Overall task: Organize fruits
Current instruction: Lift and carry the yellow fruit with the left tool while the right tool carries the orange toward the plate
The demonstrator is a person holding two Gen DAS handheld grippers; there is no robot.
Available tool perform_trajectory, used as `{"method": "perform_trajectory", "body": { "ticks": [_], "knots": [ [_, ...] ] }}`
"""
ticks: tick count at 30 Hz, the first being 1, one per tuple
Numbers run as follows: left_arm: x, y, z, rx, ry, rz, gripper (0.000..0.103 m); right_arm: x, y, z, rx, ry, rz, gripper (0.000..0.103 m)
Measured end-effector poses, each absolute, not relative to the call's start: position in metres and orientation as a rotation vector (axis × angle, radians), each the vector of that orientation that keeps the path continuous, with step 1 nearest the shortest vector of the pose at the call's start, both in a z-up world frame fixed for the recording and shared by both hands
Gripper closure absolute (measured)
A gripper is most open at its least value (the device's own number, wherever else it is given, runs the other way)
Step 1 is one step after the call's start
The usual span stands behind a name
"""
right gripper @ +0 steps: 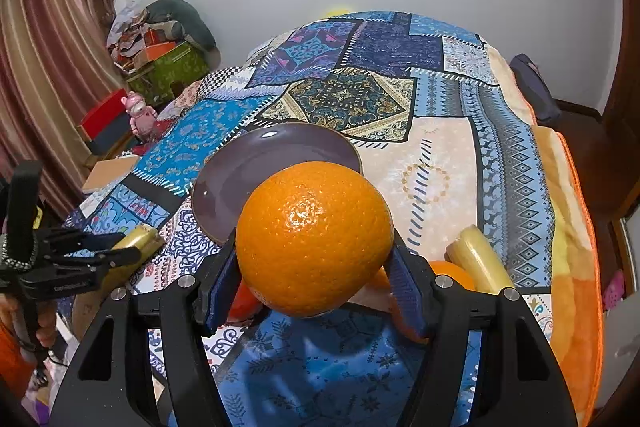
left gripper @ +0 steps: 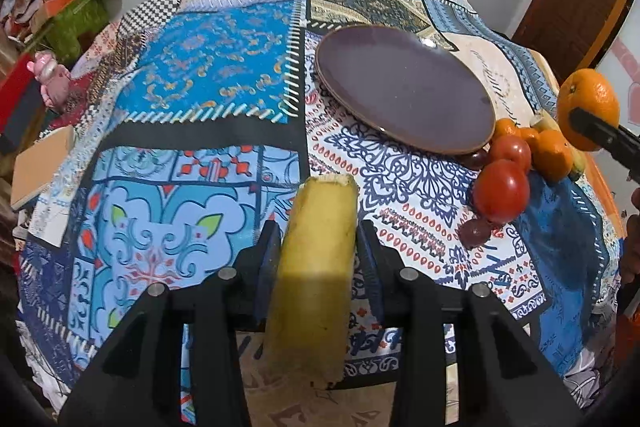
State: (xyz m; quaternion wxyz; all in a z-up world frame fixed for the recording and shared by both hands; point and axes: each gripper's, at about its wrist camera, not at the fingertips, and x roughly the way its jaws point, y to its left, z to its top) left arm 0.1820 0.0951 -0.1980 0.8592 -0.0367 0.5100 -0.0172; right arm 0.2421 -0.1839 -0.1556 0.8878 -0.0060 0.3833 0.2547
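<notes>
Two fruits: lifted at once, one per claw.
Left gripper [left gripper: 318, 247]: clenched on a banana [left gripper: 316, 267], raised above the near edge of the cloth-covered bed [left gripper: 208, 67].
Right gripper [right gripper: 312, 279]: clenched on an orange [right gripper: 316, 239], poised short of the plate [right gripper: 240, 171] (probably its destination).
Plate: bare, mid-bed.
Pile: tomatoes [left gripper: 502, 191], small oranges [left gripper: 554, 153], another banana [right gripper: 478, 259] near the right edge, crowding the plate's rim.
</notes>
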Motion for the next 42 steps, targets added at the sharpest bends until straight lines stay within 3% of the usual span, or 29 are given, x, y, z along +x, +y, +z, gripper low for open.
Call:
{"method": "perform_trajectory", "body": {
  "ticks": [7, 21, 31, 42],
  "knots": [
    [0.184, 0.089, -0.217, -0.034, 1.091, -0.046, 0.061, 0.245, -0.182, -0.155, -0.017, 0.804, 0.530, 0.039],
    [0.205, 0.093, -0.181, -0.068, 1.017, -0.028, 0.065, 0.264, -0.163, -0.144, -0.051, 0.776, 0.550, 0.039],
    [0.251, 0.080, -0.149, -0.064, 0.930, -0.070, 0.065, 0.294, -0.139, -0.150, -0.108, 0.789, 0.548, 0.039],
    [0.309, 0.073, -0.160, -0.080, 0.952, -0.089, 0.065, 0.335, -0.115, -0.173, -0.147, 0.863, 0.553, 0.039]
  ]
}}
